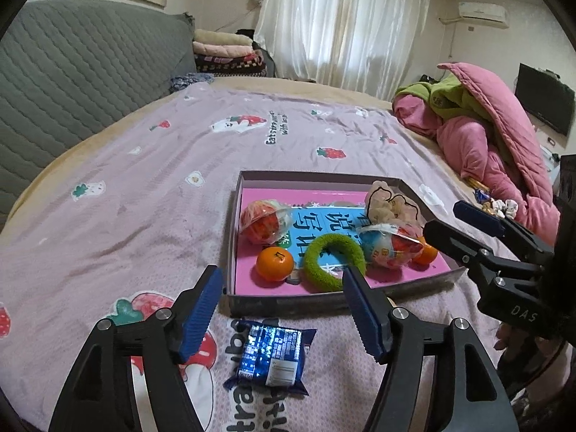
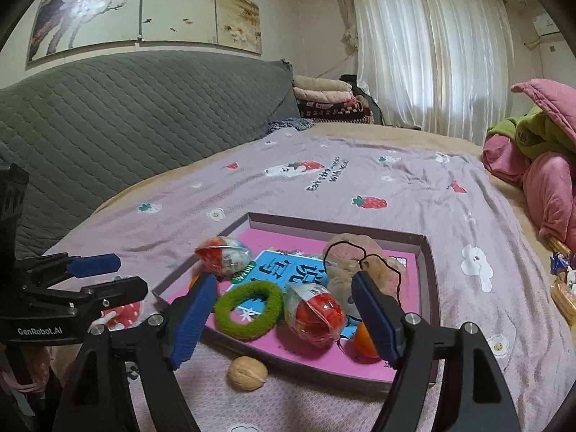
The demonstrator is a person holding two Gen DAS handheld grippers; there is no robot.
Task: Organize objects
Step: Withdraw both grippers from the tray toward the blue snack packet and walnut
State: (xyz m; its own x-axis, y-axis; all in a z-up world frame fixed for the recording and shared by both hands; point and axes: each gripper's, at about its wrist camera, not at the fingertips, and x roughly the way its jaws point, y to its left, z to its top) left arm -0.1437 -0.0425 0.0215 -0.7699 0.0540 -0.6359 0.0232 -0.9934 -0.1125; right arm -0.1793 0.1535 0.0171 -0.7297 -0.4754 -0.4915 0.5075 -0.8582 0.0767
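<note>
Green ring [image 1: 334, 262] & orange mandarin [image 1: 274, 263] in pink-lined box [image 1: 288, 302]; blue packet [image 1: 271, 356] on strawberry-print lilac sheet [image 1: 144, 187].

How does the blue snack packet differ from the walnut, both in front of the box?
The blue snack packet is flat, shiny and printed; the walnut is round, tan and wrinkled. The packet lies between the left gripper's open jaws; the walnut lies below the right gripper. Both rest on the blanket, outside the box.

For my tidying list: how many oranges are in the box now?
2. One orange lies near the box's front wall, left of the green ring. The other orange sits at the right, half hidden behind a wrapped toy egg. More may be hidden.
</note>
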